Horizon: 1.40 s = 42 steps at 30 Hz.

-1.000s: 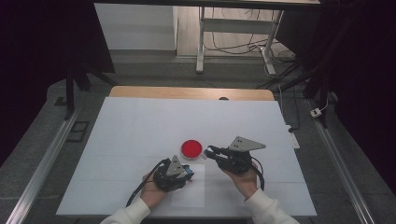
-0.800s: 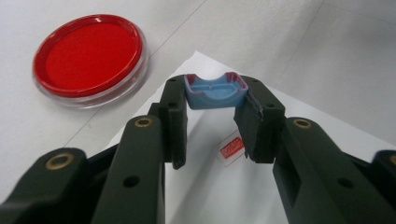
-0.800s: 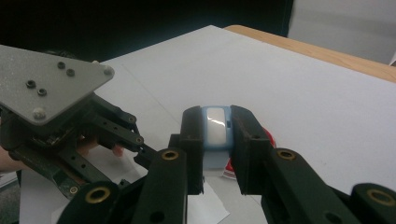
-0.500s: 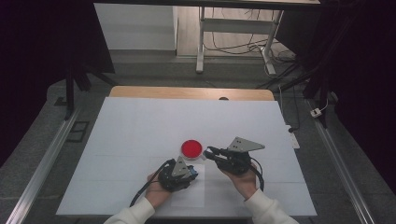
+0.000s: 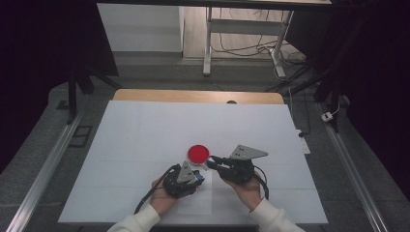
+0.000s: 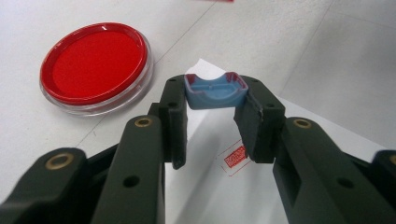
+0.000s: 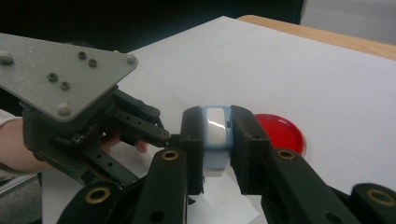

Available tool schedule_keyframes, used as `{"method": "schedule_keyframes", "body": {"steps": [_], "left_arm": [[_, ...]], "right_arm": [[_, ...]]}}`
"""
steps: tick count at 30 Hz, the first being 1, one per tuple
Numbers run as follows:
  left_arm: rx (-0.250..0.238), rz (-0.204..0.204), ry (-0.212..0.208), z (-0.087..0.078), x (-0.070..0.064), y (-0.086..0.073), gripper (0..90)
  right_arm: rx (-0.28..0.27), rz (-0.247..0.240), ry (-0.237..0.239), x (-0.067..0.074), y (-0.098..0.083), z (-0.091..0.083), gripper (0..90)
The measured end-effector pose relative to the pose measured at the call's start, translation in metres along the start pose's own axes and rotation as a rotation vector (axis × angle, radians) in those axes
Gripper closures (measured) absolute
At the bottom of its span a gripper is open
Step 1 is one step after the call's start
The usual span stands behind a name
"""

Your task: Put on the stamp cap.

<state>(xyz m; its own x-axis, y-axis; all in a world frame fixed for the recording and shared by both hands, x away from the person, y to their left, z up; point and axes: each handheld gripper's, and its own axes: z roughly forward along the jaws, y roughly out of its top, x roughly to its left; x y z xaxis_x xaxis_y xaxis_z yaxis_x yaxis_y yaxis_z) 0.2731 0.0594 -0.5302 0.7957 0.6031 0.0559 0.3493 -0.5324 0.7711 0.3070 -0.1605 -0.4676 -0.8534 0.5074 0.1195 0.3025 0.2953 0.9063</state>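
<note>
Two grippers, each clamped on a piece of a stamp, above a sheet of paper on a white table.

On the table (image 5: pixel 145 135) lies the paper (image 6: pixel 215 186), bearing a red print (image 6: pixel 235 157); the red ink pad (image 6: pixel 93 65) sits just beside it. The left gripper (image 6: pixel 214 126) grasps the blue stamp cap (image 6: pixel 215 91), and the right gripper (image 7: pixel 215 149) grasps the stamp (image 7: pixel 215 135).

Both hands low, close together near the table's front edge — left gripper (image 5: pixel 193 175) clamped tight, right gripper (image 5: pixel 212 163) clamped too, jaws pointing leftward toward it.
</note>
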Motion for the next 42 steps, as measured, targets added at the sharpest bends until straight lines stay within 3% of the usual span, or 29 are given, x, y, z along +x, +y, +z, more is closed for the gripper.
{"method": "schedule_keyframes", "body": {"steps": [18,30,42], "left_arm": [[-0.017,0.004,0.022,-0.002,0.0,0.0,64.1],[-0.029,0.007,0.038,-0.003,-0.001,0.0,64.2],[-0.036,0.015,0.048,-0.004,-0.001,0.0,64.2]], "right_arm": [[0.021,0.09,0.013,0.013,-0.001,0.008,74.9],[0.029,0.138,0.02,0.013,-0.004,0.011,74.8],[0.037,0.146,0.021,0.012,-0.007,0.013,74.7]]}}
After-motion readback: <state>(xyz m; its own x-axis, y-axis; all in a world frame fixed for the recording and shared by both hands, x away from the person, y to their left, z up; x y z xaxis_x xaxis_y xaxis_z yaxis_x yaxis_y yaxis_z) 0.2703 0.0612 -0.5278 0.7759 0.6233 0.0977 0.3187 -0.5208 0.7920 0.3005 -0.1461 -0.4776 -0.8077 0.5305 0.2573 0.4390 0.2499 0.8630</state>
